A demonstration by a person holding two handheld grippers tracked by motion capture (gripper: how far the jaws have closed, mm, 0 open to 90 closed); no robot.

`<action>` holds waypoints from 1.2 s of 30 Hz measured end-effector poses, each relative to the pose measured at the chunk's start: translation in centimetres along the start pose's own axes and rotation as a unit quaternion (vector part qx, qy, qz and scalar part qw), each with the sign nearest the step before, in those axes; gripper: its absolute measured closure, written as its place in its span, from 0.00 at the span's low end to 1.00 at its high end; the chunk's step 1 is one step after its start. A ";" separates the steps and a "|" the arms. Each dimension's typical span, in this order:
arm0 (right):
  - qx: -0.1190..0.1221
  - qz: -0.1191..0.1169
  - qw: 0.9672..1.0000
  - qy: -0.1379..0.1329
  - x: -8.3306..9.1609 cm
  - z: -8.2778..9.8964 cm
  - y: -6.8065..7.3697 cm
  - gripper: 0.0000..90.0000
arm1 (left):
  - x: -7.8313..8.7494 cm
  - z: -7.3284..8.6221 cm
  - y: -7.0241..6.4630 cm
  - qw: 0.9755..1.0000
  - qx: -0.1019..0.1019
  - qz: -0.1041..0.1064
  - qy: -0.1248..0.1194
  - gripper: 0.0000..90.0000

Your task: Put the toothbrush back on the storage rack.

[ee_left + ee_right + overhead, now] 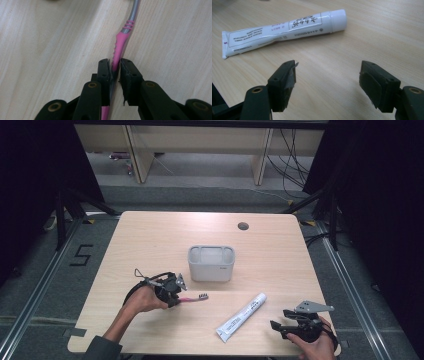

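A pink and grey toothbrush (194, 298) lies on the wooden table (150, 245), bristle head pointing right. My left gripper (176, 295) is at its handle end. In the left gripper view the jaws of my left gripper (115, 65) are closed tight around the pink handle of the toothbrush (120, 42). A white toothpaste tube (242, 317) lies slanted near the front edge, cap toward the far right. My right gripper (278, 326) stands open to the right of the tube, holding nothing. From the right gripper (327, 72), the toothpaste tube (284, 30) lies beyond the fingertips.
A grey holder with compartments (211, 263) stands at the table's middle, just behind the toothbrush. A round cable hole (243, 226) sits near the far edge. Black stands and cables surround the table on the floor.
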State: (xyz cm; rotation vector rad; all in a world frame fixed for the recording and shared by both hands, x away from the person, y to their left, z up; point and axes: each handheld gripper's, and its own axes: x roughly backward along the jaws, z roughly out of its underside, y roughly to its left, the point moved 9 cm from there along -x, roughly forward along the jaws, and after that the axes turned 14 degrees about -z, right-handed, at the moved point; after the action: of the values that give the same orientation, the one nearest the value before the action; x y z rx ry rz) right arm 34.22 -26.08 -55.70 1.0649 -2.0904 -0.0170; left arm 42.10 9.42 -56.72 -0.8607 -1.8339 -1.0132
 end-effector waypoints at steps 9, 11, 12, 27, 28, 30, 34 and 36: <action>0.002 -0.001 1.000 0.000 0.0 0.0 0.0 0.34 | 0.0 -0.3 -0.1 0.999 -0.016 0.001 0.039 0.91; 0.001 0.000 1.000 0.000 0.0 0.0 0.0 0.34 | 0.0 -0.3 -0.2 0.999 -0.010 0.003 0.045 0.91; 0.004 -0.001 1.000 0.000 0.0 0.0 0.0 0.34 | 0.0 -0.3 -0.2 0.999 -0.011 0.004 0.050 0.91; 0.001 -0.001 1.000 0.000 0.0 0.0 0.1 0.34 | 0.0 -0.2 -0.2 0.996 -0.018 0.014 0.083 0.92; 0.002 -0.001 1.000 0.000 0.0 0.0 0.1 0.34 | 0.0 -0.3 -0.2 0.996 -0.019 0.013 0.083 0.92; 0.002 -0.001 1.000 0.000 0.0 -0.1 0.1 0.34 | 0.0 -0.3 -0.4 0.996 -0.018 0.015 0.083 0.92; -0.007 -0.008 1.000 -0.002 -0.1 0.0 0.2 0.34 | 0.4 -0.6 -0.3 0.997 -0.019 0.010 0.073 0.93; -0.002 -0.006 1.000 -0.003 0.0 0.0 0.1 0.34 | 0.7 -0.7 -0.2 0.997 -0.021 0.008 0.072 0.93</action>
State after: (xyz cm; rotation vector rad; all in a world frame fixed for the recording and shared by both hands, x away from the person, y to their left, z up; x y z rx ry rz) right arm 34.21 -25.98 -55.67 1.0748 -2.0894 -0.0314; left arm 41.84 8.85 -55.97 -0.8048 -1.6870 -1.0793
